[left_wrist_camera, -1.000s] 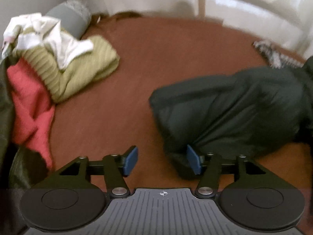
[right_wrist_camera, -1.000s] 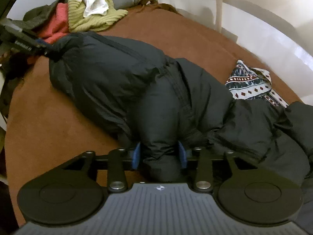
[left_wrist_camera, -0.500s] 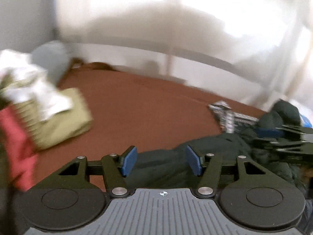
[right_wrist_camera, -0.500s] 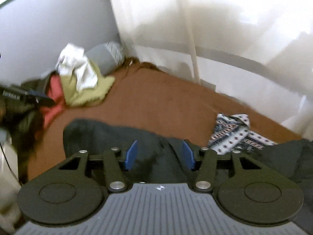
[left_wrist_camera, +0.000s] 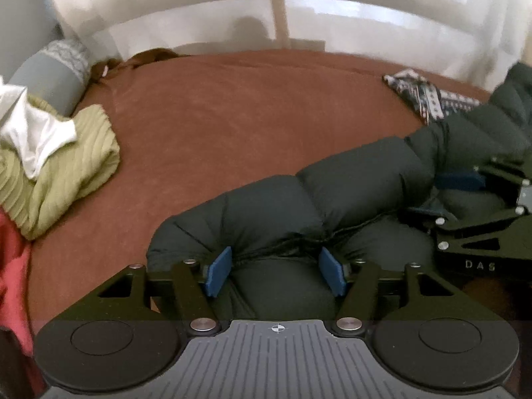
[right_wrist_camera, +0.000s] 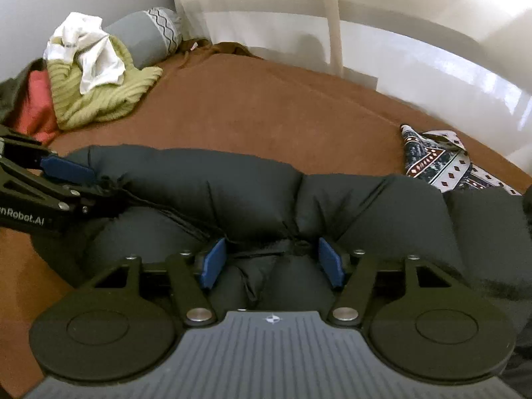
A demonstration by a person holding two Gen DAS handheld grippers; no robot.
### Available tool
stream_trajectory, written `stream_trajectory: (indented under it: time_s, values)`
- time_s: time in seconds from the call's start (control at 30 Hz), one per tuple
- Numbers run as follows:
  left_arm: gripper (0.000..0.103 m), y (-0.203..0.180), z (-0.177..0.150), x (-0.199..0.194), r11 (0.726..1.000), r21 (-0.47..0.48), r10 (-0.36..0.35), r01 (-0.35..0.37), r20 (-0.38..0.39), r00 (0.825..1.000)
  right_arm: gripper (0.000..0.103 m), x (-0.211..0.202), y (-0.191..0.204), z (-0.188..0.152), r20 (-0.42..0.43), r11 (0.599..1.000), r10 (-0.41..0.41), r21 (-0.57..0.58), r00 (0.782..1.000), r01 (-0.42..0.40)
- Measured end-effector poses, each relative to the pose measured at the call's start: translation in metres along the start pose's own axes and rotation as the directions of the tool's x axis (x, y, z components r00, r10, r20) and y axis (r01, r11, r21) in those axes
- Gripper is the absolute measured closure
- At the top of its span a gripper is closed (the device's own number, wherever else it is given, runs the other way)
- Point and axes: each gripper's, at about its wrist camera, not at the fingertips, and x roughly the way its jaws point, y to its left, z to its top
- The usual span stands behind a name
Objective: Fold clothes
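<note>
Since half a second ago, the puffy dark quilted jacket [left_wrist_camera: 332, 199] has been brought between the spread pads of both left gripper [left_wrist_camera: 276, 274] and right gripper [right_wrist_camera: 271, 261]; nothing is clamped.

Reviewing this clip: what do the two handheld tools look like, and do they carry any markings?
Both match: the left tool and right tool have black linkage arms, blue pads, silver pivot screws, round black discs and a ribbed grey body. White lettering shows on their sides, only partly readable. No hands or sleeves visible.
</note>
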Motion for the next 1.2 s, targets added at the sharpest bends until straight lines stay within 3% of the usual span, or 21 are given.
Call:
stream_trajectory:
  time_s: [0.23,0.37,0.47,0.53,0.67,0.77,0.83,0.93,0.97,1.03,1.07,1.2]
  values:
    - [0.031,-0.001,-0.004,0.017,1.0,0.006,0.005,-0.005,0.013,1.0,0.034,0.007,0.002,-0.005,0.012,1.0,-0.019,-0.019,1.0,0.02]
    - [0.03,0.01,0.009,0.003,0.998,-0.053,-0.023,0.021,-0.03,0.999,0.034,0.006,0.0,0.004,-0.026,1.0,0.001,-0.02,1.0,-0.002]
    - [0.02,0.031,0.012,-0.042,0.99,-0.142,-0.001,0.011,0.073,0.997,0.034,-0.013,0.001,0.016,-0.025,0.999,0.013,-0.047,1.0,-0.014]
    - [0.016,0.051,0.006,-0.06,0.978,-0.208,0.037,-0.014,0.108,0.993,0.029,-0.035,0.007,0.022,0.039,0.997,0.042,-0.069,0.998,-0.039]
    - [0.017,0.086,-0.009,-0.041,0.94,-0.34,0.012,-0.011,0.002,1.0,0.027,-0.058,0.023,0.026,0.082,0.992,0.109,-0.072,0.991,-0.104]
    - [0.02,0.101,-0.014,-0.027,0.905,-0.425,-0.05,0.03,-0.036,0.998,0.027,-0.059,0.04,0.025,0.073,0.985,0.151,-0.096,0.986,-0.143]
    - [0.019,0.102,-0.013,-0.023,0.896,-0.437,-0.101,0.084,-0.015,0.995,0.026,-0.058,0.052,0.025,0.066,0.979,0.176,-0.113,0.982,-0.168]
    - [0.031,0.104,-0.01,-0.021,0.891,-0.435,-0.141,0.127,0.002,0.99,0.026,-0.056,0.072,0.025,0.044,0.966,0.232,-0.132,0.972,-0.224]
    - [0.05,0.104,-0.009,-0.021,0.891,-0.432,-0.149,0.137,0.005,0.989,0.026,-0.055,0.08,0.025,0.038,0.961,0.246,-0.144,0.969,-0.238]
    - [0.059,0.105,-0.007,-0.021,0.892,-0.426,-0.166,0.155,0.011,0.986,0.025,-0.052,0.095,0.024,0.028,0.952,0.266,-0.166,0.964,-0.258]
    - [0.069,0.105,-0.006,-0.021,0.891,-0.423,-0.175,0.164,0.014,0.985,0.025,-0.051,0.102,0.025,0.022,0.947,0.276,-0.175,0.961,-0.268]
    - [0.078,0.106,-0.001,-0.021,0.89,-0.409,-0.208,0.201,0.026,0.978,0.025,-0.043,0.126,0.029,0.017,0.936,0.296,-0.205,0.955,-0.287]
